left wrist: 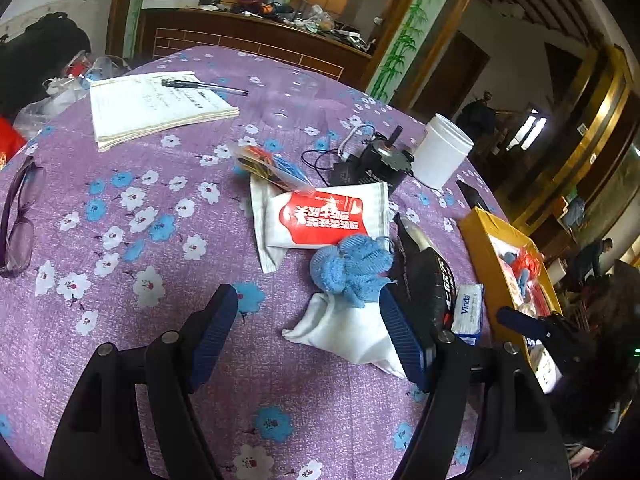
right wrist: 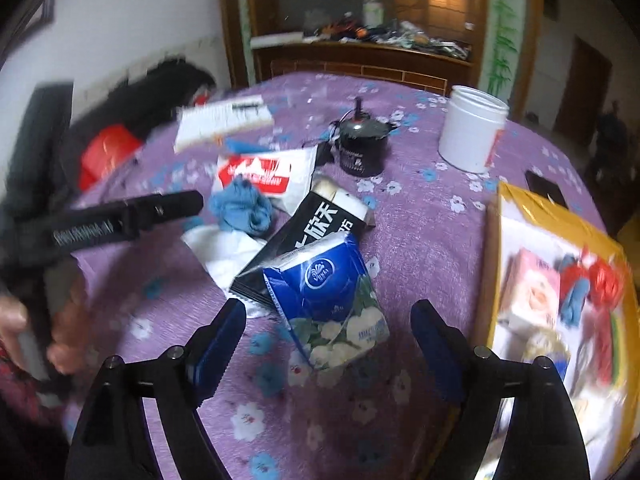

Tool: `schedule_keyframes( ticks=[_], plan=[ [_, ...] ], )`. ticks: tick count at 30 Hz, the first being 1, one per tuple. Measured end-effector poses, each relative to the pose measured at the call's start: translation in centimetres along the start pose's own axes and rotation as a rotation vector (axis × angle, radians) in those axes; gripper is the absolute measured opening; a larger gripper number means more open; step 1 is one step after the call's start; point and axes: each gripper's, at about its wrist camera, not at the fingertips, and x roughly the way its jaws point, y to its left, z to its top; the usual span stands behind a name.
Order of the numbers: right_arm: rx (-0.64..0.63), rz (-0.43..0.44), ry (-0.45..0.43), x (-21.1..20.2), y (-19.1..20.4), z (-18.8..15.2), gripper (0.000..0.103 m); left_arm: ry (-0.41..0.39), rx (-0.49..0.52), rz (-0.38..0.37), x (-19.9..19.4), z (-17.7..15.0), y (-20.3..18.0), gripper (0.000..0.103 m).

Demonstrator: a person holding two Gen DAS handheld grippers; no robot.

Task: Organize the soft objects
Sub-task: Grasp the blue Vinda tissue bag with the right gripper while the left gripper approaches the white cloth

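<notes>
We see a crumpled blue cloth (left wrist: 352, 270) on the purple flowered tablecloth (left wrist: 120, 208), lying on the far end of a limp white cloth (left wrist: 352, 332) and touching a red-and-white packet (left wrist: 324, 216) behind it. Our left gripper (left wrist: 308, 332) hangs over the table with its jaws apart and nothing between the pads — the white cloth lies just inside its right finger, the blue one just beyond the tips. A blue tissue pack (right wrist: 332, 300) with white flowers leans on a black packet (right wrist: 304, 236). Our right gripper (right wrist: 332, 344) stands wide open, the tissue pack lying on the table between its fingers, untouched. At the far right sits a yellow box (right wrist: 560, 216) — soft pink, red and blue things already lie inside.
</notes>
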Motion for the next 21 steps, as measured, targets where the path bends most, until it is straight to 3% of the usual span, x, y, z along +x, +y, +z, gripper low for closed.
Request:
schedule_keyframes(
  ticks=[3, 8, 10, 12, 14, 15, 16, 18, 21],
  plan=[
    [-0.032, -0.040, 0.036, 1.9, 0.3, 0.3, 0.086, 0.000, -0.010, -0.004, -0.1, -0.1, 0.2, 0.073],
    [0.027, 0.030, 0.025, 2.4, -0.4, 0.5, 0.065, 0.010, -0.035, -0.005, -0.1, 0.1, 0.8, 0.073],
    [0.062, 0.063, 0.032, 2.4, -0.1, 0.4, 0.061, 0.002, -0.038, 0.001, -0.2, 0.2, 0.9, 0.073],
    [0.079, 0.179, 0.021, 2.2, 0.2, 0.4, 0.056, 0.001, -0.037, 0.004, -0.2, 0.2, 0.9, 0.073],
    [0.171, 0.425, -0.024, 1.5, -0.5, 0.4, 0.053, 0.006, -0.031, 0.003, -0.2, 0.1, 0.8, 0.073],
    [0.197, 0.441, -0.048, 1.3, -1.0, 0.4, 0.050, 0.008, -0.025, 0.006, -0.1, 0.1, 0.7, 0.073],
    [0.216, 0.419, -0.078, 0.9, -1.6, 0.5, 0.048, 0.011, -0.012, 0.012, 0.0, 0.0, 0.4, 0.073],
    [0.236, 0.270, -0.164, -0.1, -2.9, 0.4, 0.048, 0.019, 0.011, 0.014, 0.3, -0.1, 0.0, 0.073],
    [0.303, 0.276, -0.207, -0.6, -4.6, 0.1, 0.048, 0.051, 0.065, 0.017, 1.0, -0.5, -1.1, 0.073]
  ],
)
